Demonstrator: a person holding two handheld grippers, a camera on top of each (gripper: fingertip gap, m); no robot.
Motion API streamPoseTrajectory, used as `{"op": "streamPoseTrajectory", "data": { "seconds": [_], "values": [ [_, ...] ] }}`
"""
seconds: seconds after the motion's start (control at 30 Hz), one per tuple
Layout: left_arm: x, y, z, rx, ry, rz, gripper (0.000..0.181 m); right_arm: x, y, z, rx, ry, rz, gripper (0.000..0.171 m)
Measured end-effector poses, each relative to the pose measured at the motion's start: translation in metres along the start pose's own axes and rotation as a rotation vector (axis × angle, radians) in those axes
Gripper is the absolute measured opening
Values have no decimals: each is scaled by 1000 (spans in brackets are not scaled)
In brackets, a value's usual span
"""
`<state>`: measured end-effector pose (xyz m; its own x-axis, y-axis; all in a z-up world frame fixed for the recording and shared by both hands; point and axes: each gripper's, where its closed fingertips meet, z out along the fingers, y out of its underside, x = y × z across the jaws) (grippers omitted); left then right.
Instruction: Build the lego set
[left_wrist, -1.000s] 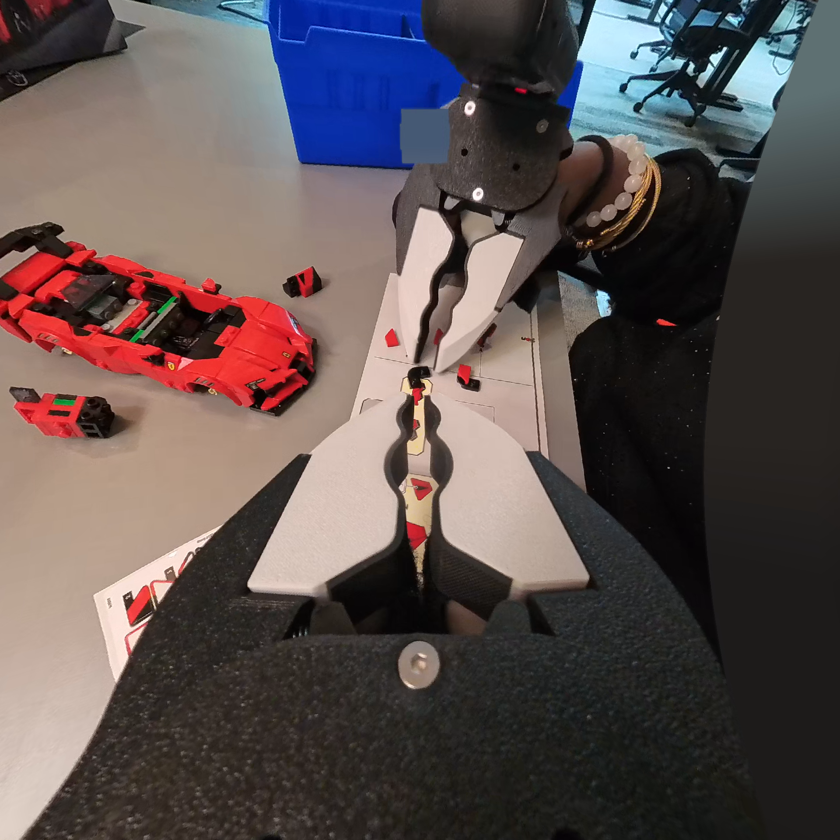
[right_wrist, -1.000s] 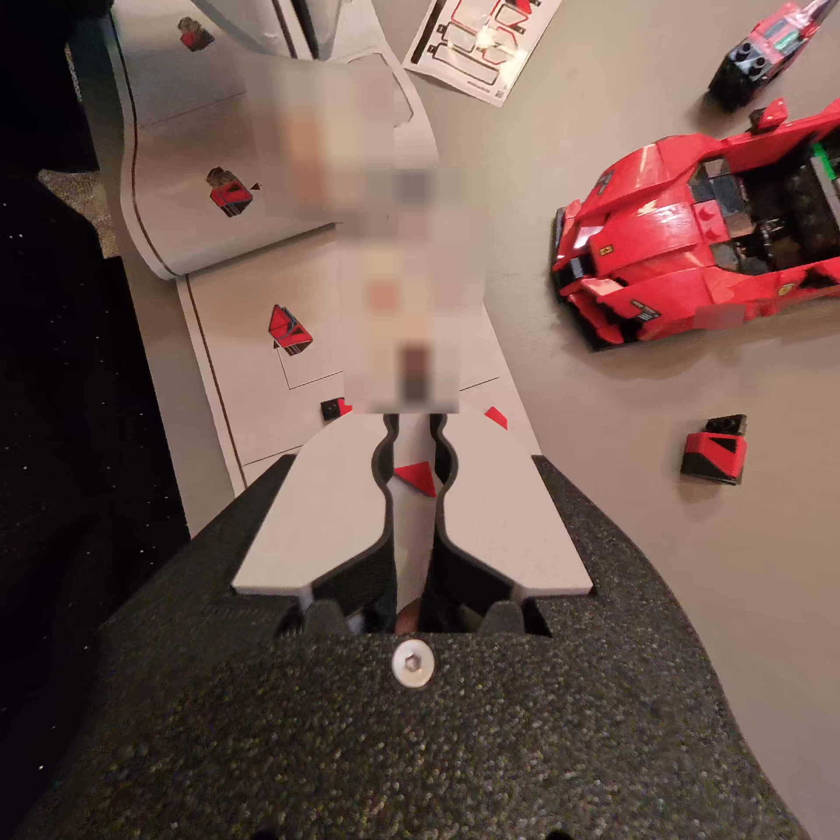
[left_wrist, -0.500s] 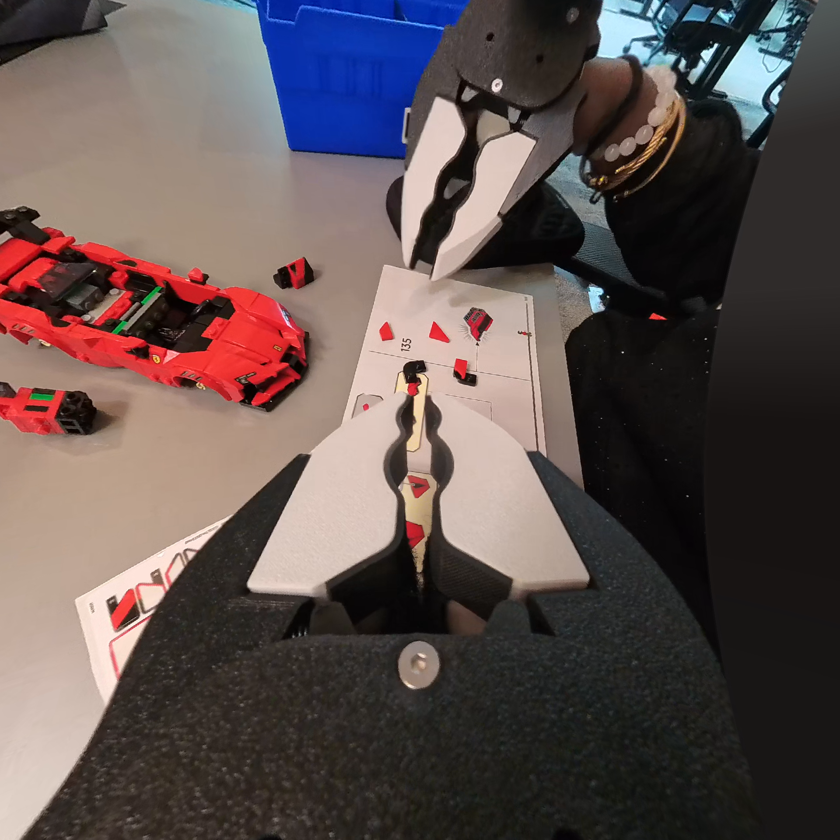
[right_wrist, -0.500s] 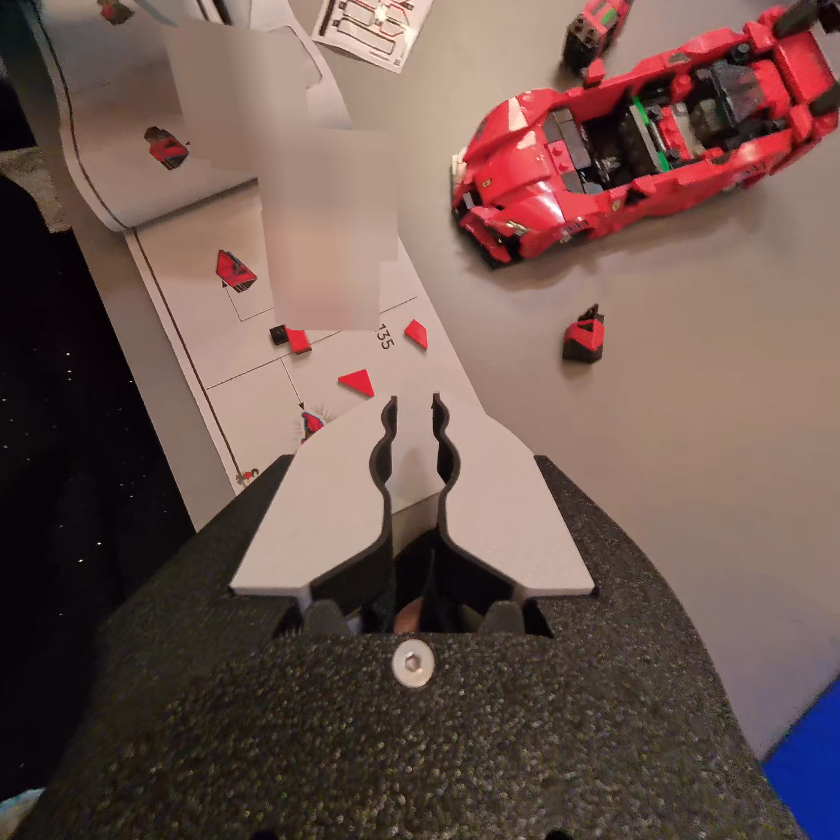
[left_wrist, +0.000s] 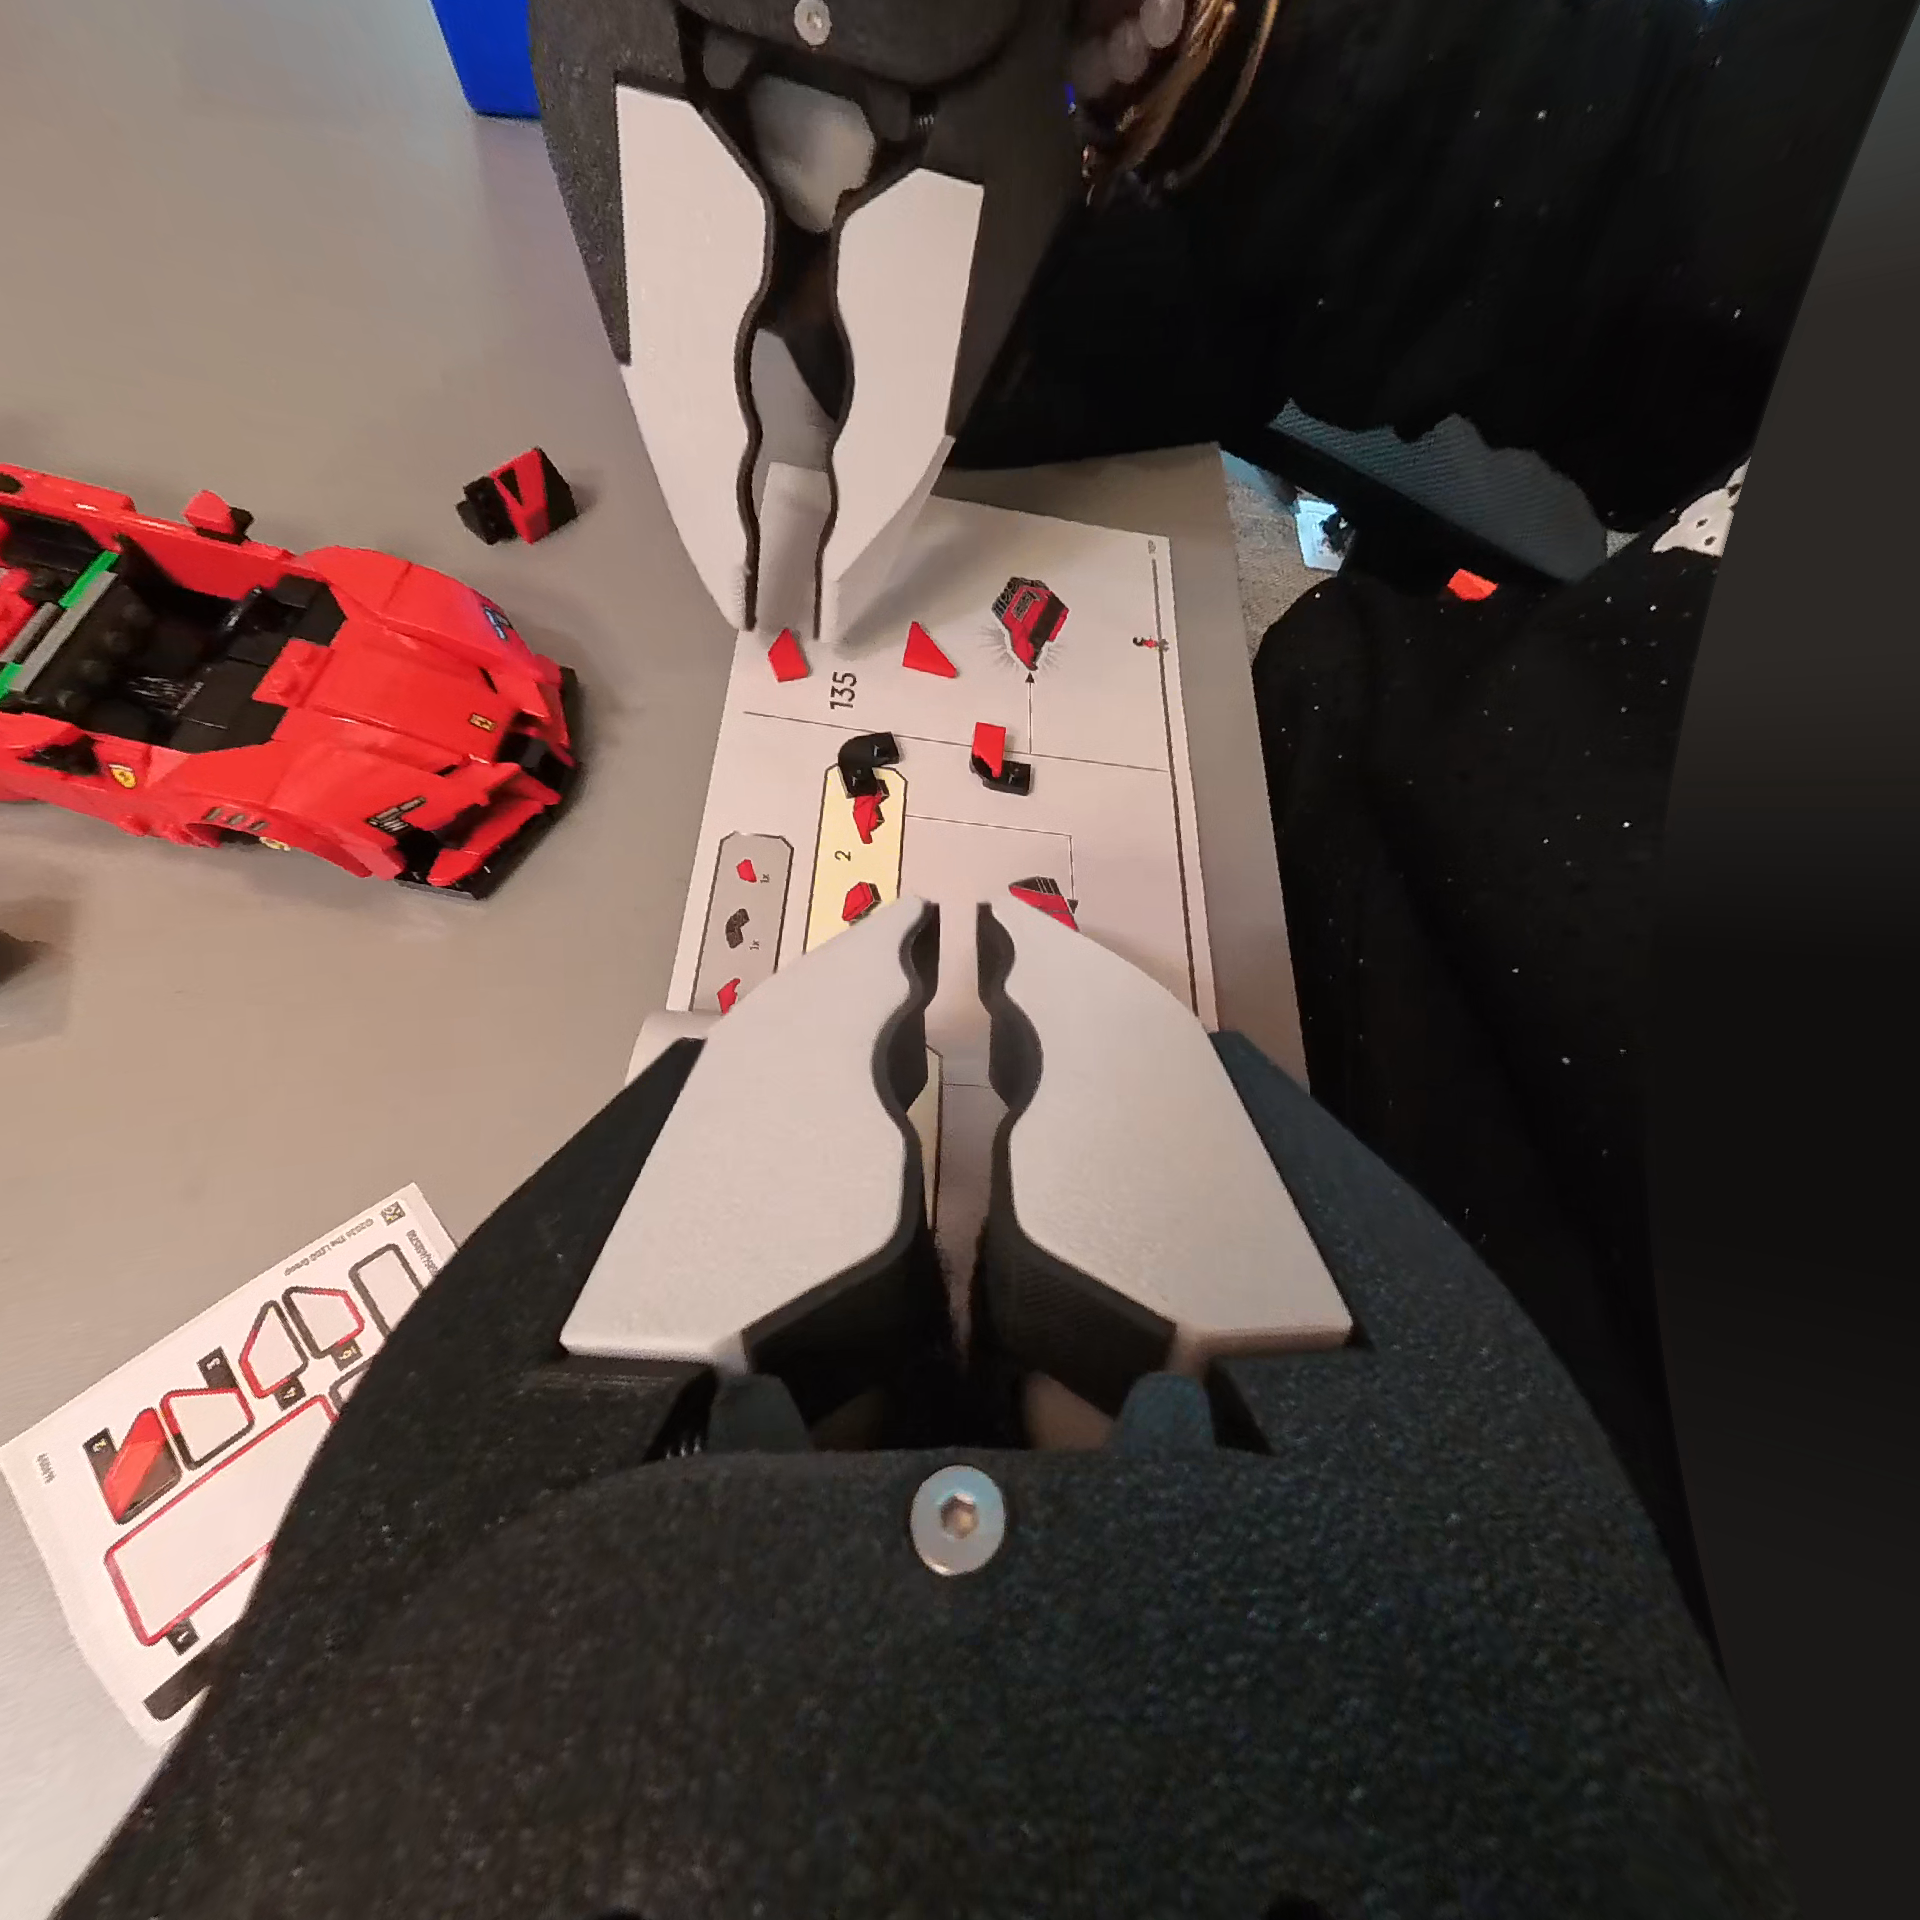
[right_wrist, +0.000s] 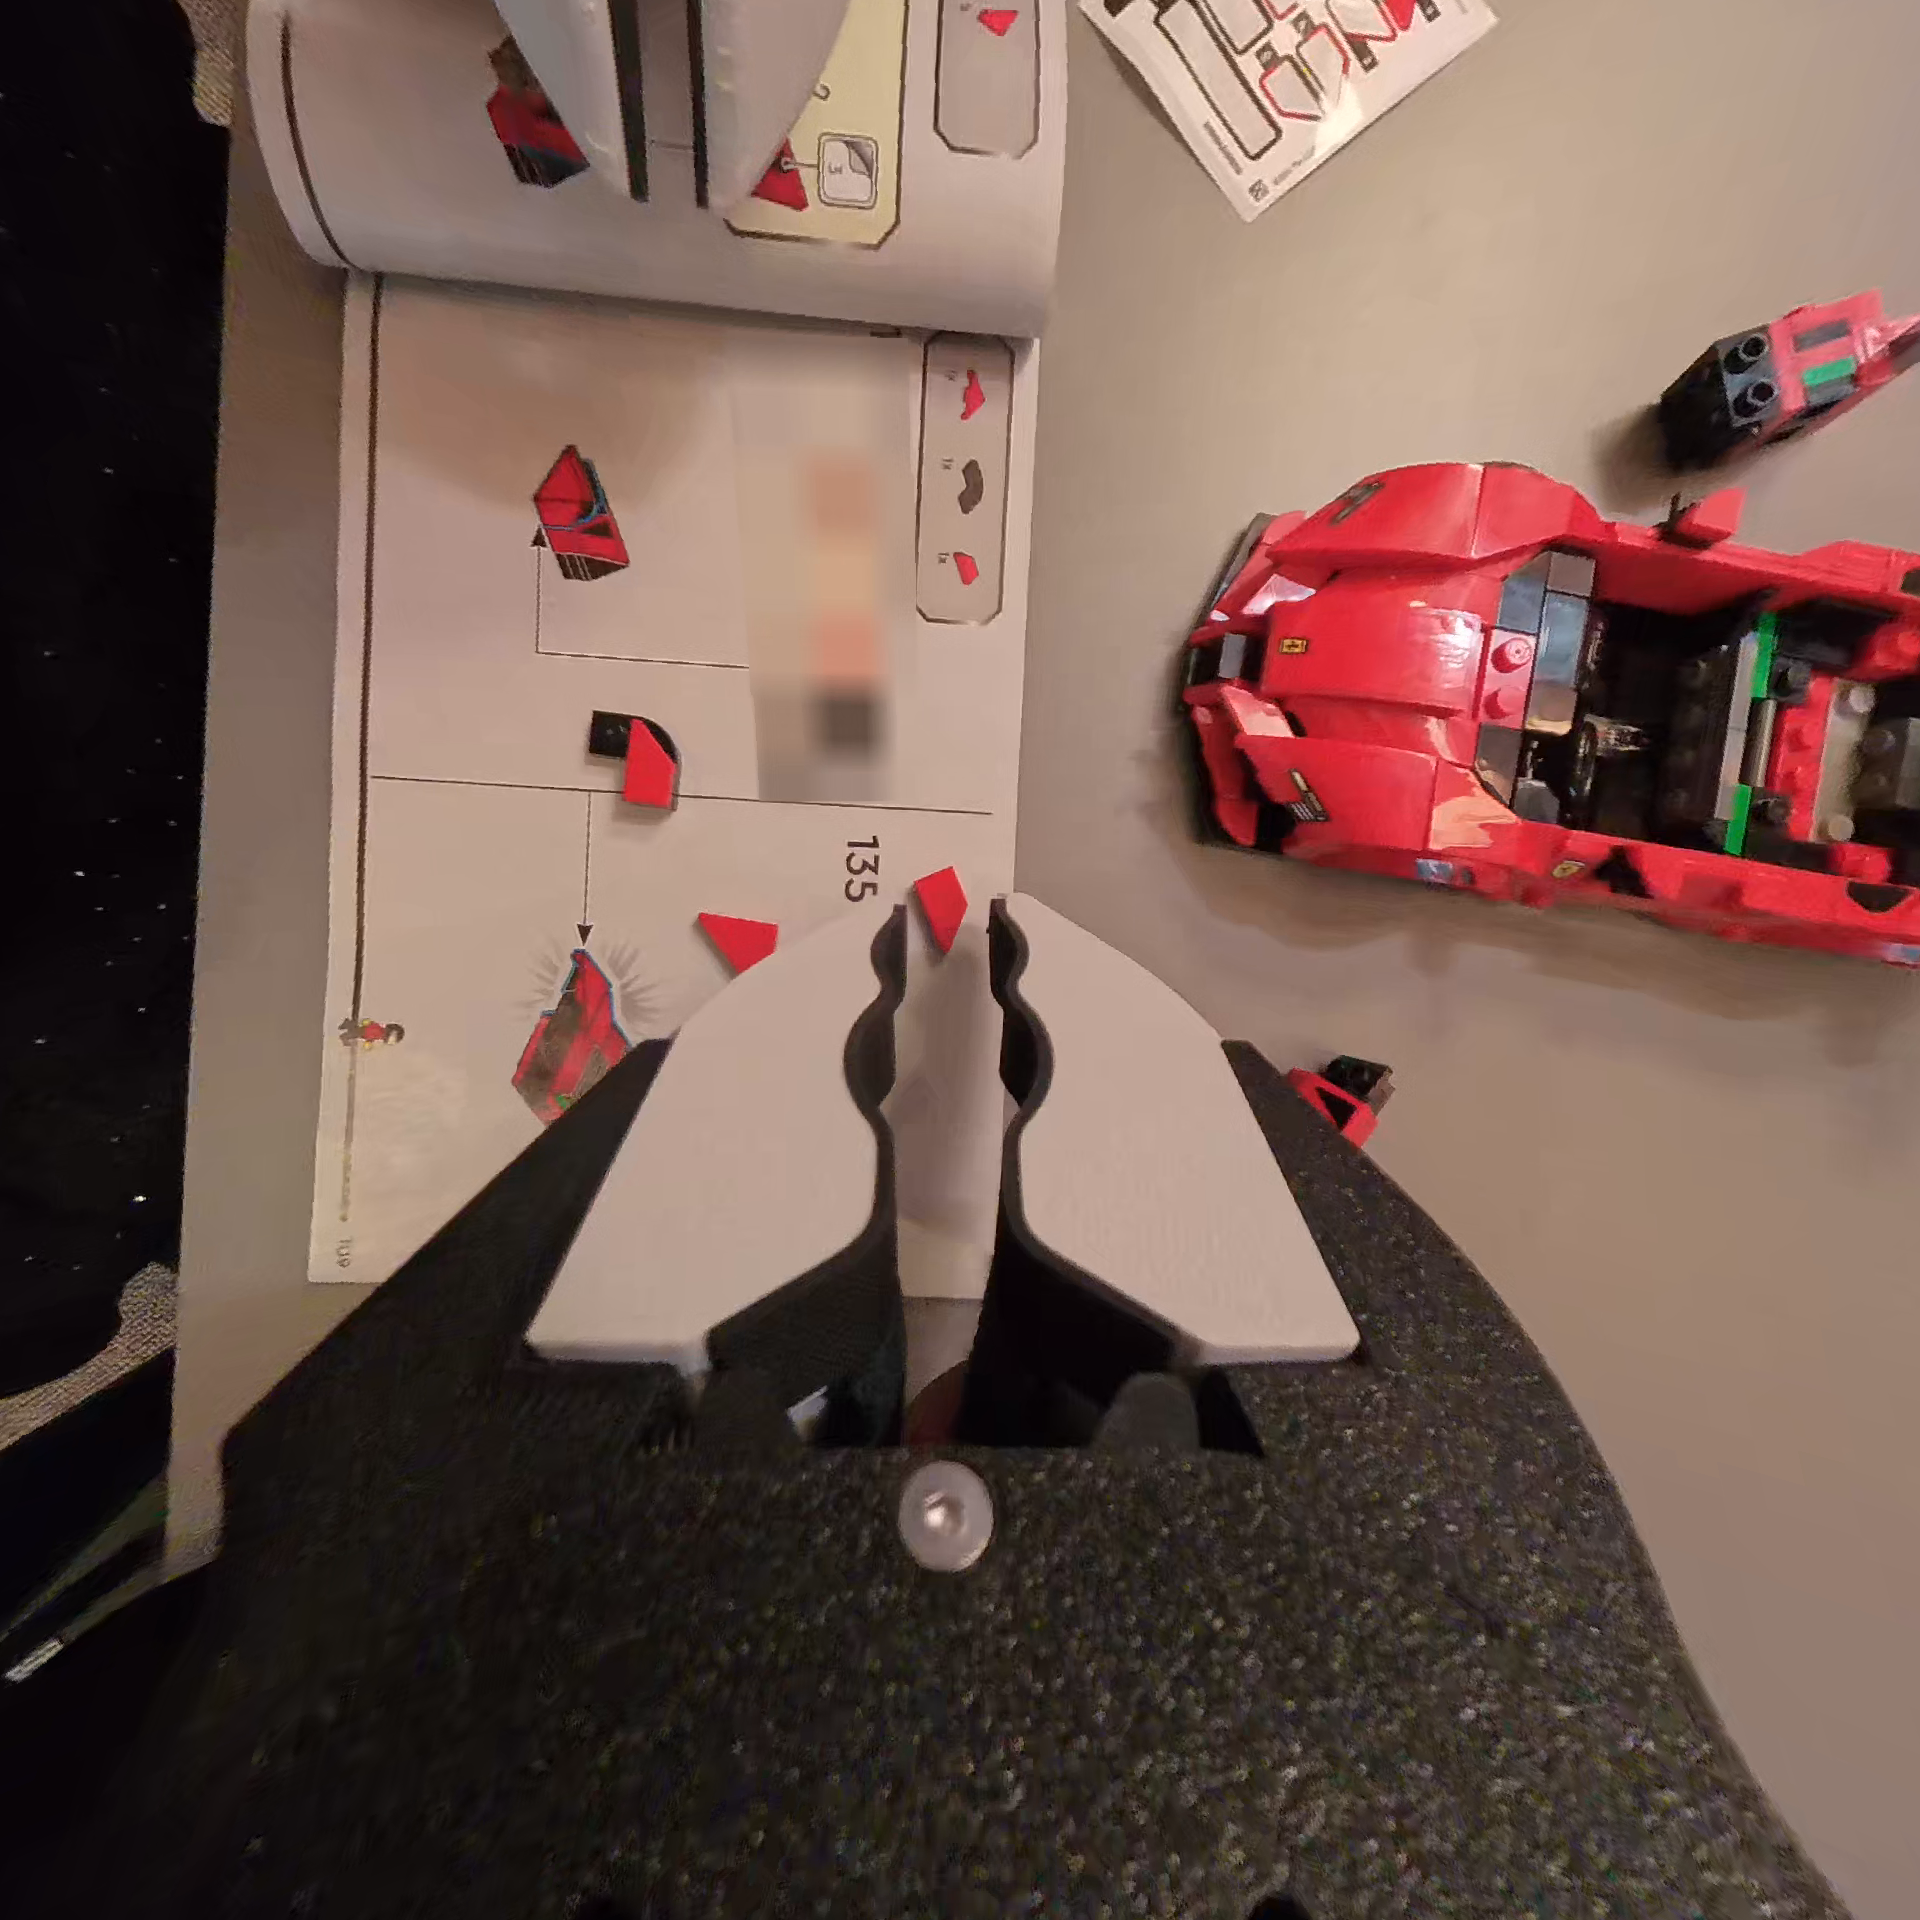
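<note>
Right hand-held gripper (right_wrist: 945, 909): half a second ago raised above the instruction booklet (left_wrist: 1101, 831), now lowered so its parted tips straddle a small red wedge piece (right_wrist: 940, 906) lying on the page; jaws not yet closed on it. Left hand-held gripper (left_wrist: 958, 909): slightly open, empty, hovering over the near part of the booklet, farther along the page than before. Second red wedge (left_wrist: 927, 652): loose on the page just beside the first. Red lego car (left_wrist: 281, 717): roof open, dark interior showing, on the grey desk (left_wrist: 260, 260) well apart from the booklet. Sticker sheet (left_wrist: 197, 1455): flat on the desk.
</note>
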<state>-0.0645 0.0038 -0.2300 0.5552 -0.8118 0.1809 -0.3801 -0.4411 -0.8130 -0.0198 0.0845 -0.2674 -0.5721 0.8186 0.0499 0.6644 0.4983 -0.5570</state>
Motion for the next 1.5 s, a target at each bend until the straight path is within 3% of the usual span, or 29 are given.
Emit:
{"op": "streamPoseTrajectory", "data": {
  "seconds": [0.43, 0.63, 0.97, 1.5],
  "values": [
    [-1, -2, 0, 7, -16, -8, 8, -4, 4, 5, 15, 29, 61, 5],
    [-2, -6, 2, 9, -34, -3, 8, -18, -20, 1, 99, 55, 134, 5],
    [-14, -2, 14, -206, -77, 64, 3, -20, -27, 13, 41, 64, 152, 5],
    [-22, 2, 40, -229, -55, 36, 4, -20, -25, 18, 10, 28, 123, 5]
  ]
}}
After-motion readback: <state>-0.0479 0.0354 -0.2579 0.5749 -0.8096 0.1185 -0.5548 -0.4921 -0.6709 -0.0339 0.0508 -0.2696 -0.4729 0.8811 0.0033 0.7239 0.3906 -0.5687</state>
